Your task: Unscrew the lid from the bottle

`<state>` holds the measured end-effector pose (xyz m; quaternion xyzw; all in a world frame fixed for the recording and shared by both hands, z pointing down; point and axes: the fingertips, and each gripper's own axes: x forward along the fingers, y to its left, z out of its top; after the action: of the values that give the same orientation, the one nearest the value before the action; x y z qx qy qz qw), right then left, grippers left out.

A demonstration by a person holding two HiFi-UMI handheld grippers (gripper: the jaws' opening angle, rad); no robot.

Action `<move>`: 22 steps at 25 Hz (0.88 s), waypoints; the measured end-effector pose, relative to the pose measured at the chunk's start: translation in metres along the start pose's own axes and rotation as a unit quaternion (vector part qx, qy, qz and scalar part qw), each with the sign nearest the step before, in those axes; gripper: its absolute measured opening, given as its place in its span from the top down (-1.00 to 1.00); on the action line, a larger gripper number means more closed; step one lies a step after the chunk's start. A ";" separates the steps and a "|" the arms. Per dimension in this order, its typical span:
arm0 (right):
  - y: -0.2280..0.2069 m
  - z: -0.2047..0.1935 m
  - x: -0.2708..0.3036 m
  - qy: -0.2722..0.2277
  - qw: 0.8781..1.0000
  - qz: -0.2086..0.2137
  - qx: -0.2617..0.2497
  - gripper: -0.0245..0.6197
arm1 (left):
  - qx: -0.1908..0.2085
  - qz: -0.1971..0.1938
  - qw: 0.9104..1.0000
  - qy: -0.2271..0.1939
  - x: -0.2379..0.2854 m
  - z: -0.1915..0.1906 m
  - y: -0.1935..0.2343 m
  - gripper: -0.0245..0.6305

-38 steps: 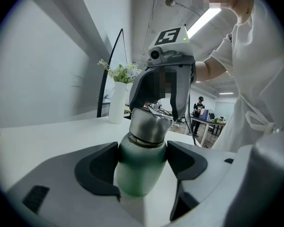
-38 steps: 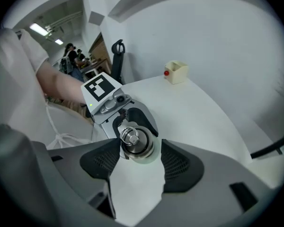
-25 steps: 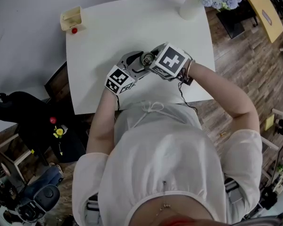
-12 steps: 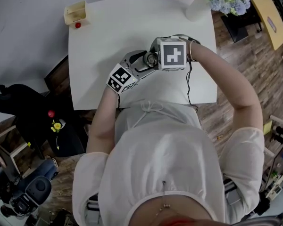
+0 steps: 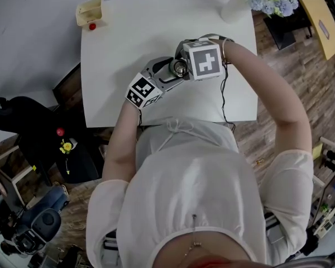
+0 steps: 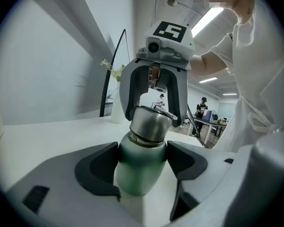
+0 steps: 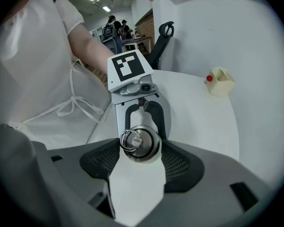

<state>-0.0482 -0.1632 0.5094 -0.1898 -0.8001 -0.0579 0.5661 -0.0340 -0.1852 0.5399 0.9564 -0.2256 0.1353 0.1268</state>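
A small green metal bottle (image 6: 138,169) stands tilted between the pads of my left gripper (image 6: 141,167), which is shut on its body. Its steel lid (image 7: 139,144), with a ring on top, sits between the mesh pads of my right gripper (image 7: 140,148), which is shut on it from the top end. In the head view both grippers meet over the white table (image 5: 134,32), left gripper (image 5: 166,73) at lower left, right gripper (image 5: 182,67) beside it, the lid (image 5: 179,67) showing between them. The bottle's body is hidden there.
A cream box (image 5: 89,11) with a red ball (image 5: 91,26) beside it sits at the table's far left corner. A white vase (image 5: 233,8) of blue flowers stands at the far right corner. The table's near edge lies just below the grippers.
The right gripper has twisted around the lid, its marker cube turning to a new angle. The left gripper keeps its hold on the bottle nearly still.
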 end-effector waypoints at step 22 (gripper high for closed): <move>-0.015 -0.008 -0.005 -0.123 0.899 -0.128 0.401 0.11 | -0.007 -0.001 1.000 -0.003 0.001 0.001 -0.001 -0.12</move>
<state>-0.0447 -0.1807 0.5095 0.1517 -0.8365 0.2196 0.4786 -0.0332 -0.1852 0.5392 0.9561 -0.2261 0.1304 0.1332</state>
